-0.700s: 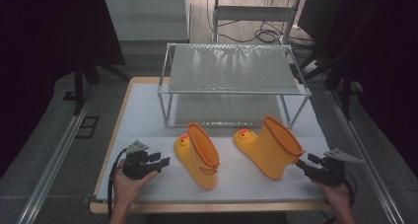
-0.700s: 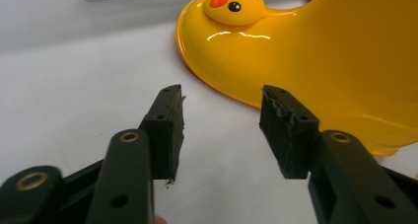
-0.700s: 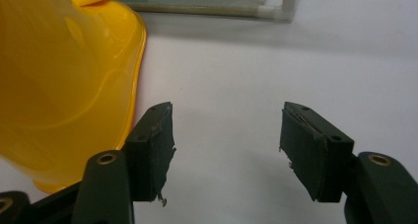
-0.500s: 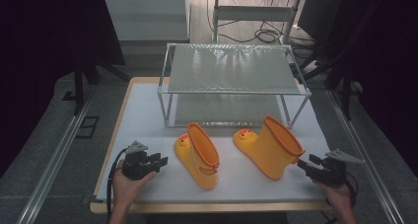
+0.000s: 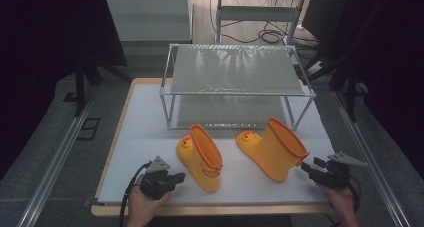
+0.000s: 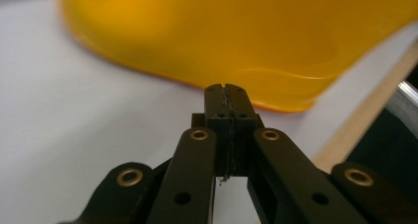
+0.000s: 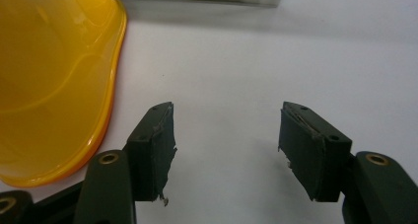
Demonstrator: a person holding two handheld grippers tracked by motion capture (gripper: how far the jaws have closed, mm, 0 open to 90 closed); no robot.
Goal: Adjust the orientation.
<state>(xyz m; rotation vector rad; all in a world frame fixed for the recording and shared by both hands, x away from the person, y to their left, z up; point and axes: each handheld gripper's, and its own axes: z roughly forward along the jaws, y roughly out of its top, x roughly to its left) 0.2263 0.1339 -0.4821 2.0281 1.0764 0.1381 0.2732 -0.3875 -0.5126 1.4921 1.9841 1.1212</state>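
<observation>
Yellow boots: left boot (image 5: pixel 200 158) and right boot (image 5: pixel 272 148) stand on the white mat (image 5: pixel 145 132) before the wire rack (image 5: pixel 237 82). Our left gripper (image 5: pixel 177 177) is closed, empty; right gripper (image 5: pixel 306 168) wide open, empty, beside the right boot.

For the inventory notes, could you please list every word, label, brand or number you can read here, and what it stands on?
None: no readable text anywhere.
Left boot: plain yellow, with a small duck face at the toe, no lettering.
Right boot: the same, no lettering.
Metal rack and white table mat: unmarked.
</observation>
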